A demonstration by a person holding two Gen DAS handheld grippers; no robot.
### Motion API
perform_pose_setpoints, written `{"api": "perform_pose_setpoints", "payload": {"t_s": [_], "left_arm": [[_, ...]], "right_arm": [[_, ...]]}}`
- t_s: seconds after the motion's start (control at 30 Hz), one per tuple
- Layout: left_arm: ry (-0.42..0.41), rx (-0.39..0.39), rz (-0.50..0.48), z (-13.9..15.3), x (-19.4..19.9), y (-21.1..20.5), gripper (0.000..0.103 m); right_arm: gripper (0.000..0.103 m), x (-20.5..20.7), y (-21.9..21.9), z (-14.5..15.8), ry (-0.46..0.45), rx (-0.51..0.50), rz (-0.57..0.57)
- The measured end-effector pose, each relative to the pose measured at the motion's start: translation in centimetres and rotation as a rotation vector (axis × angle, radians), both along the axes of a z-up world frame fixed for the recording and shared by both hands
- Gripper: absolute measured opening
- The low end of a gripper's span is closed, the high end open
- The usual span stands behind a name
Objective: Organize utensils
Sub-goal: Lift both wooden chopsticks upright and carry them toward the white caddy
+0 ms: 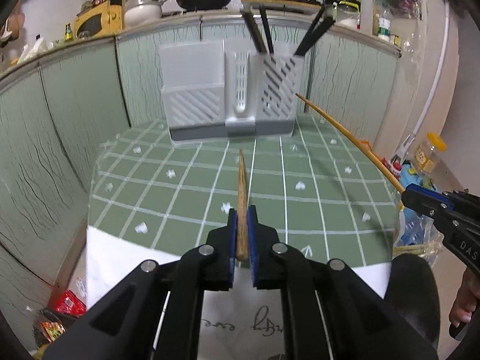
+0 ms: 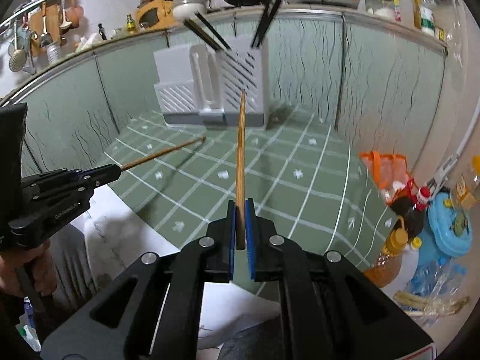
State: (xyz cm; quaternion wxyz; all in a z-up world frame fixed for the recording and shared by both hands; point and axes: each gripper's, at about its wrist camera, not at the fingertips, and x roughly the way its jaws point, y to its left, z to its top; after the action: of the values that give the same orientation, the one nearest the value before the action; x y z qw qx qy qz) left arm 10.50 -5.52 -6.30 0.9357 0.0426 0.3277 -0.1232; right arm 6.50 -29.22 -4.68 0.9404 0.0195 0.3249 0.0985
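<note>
Each gripper clamps one wooden chopstick above the green mat: left gripper (image 1: 242, 234) on the brown chopstick (image 1: 241, 186), right gripper (image 2: 241, 228) on the paler chopstick (image 2: 240, 150). Tips should enter the grey holder's (image 1: 210, 96) slotted right compartment steeply.

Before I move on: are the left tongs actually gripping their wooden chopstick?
Touching. The left wrist view shows the left tongs closed on the wooden chopstick, blue pads pressed against both its sides.

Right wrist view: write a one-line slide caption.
Right claw shut on a wooden chopstick aimed at the grey utensil holder; left claw grips another.
</note>
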Motion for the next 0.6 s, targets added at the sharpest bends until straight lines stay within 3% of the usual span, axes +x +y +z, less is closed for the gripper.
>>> {"api": "perform_pose_setpoints", "payload": {"t_s": [0.23,0.6], "left_arm": [[-0.07,-0.02,-0.026,5.6,0.1,0.2,0.008],[-0.157,-0.038,-0.053,11.6,0.8,0.5,0.008]], "right_arm": [[0.006,1.1,0.1,4.0,-0.037,0.008,0.025],[0.006,1.3,0.3,8.1,-0.092,0.003,0.022]]}}
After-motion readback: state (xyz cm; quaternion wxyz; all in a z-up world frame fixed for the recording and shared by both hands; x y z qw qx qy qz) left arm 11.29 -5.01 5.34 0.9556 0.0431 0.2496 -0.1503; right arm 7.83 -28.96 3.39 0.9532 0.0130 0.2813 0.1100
